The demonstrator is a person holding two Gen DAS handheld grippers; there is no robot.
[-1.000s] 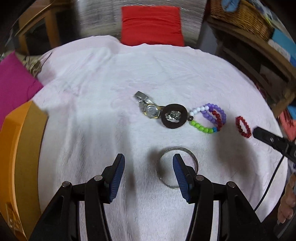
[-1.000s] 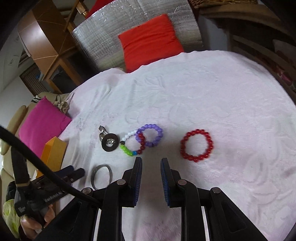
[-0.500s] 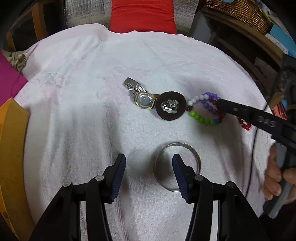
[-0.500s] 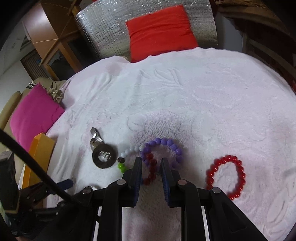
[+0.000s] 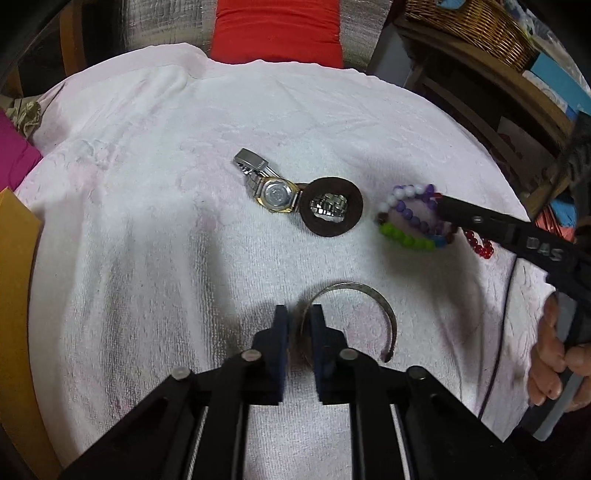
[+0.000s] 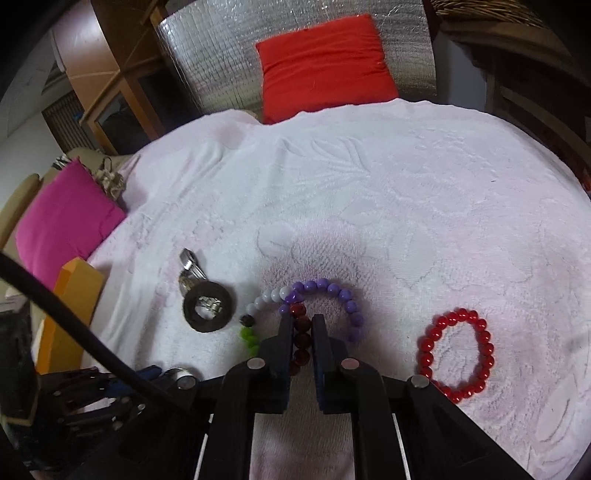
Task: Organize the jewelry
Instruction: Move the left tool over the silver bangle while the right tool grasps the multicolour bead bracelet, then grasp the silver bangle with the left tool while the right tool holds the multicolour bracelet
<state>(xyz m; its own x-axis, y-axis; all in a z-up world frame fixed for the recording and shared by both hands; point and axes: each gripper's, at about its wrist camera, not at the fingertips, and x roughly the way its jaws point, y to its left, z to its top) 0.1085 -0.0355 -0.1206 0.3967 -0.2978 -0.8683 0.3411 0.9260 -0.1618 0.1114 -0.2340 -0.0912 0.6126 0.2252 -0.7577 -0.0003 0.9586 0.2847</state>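
On the white towel, my left gripper (image 5: 298,317) has its jaws closing on the left rim of a silver bangle (image 5: 369,291), and the pads pinch the band. My right gripper (image 6: 303,321) has its jaws closing on the dark red beads of a multi-colour bead bracelet (image 6: 273,295), which overlaps a purple bead loop (image 6: 343,295). The same bracelet (image 5: 406,242) shows in the left wrist view under the right gripper's tip (image 5: 443,206). A red bead bracelet (image 6: 480,328) lies free to the right.
A gold-cased watch (image 5: 277,192) lies with its metal strap through a dark flat ring (image 5: 351,218). An orange box (image 5: 14,277) stands at the towel's left edge. A red cushion (image 6: 325,66), a pink cushion (image 6: 62,225) and a wicker basket (image 5: 472,26) lie beyond the towel.
Both grippers have shut: the left on the bangle's rim, the right on the dark red beads. The right gripper moved left from near the red bracelet to the multi-colour one.
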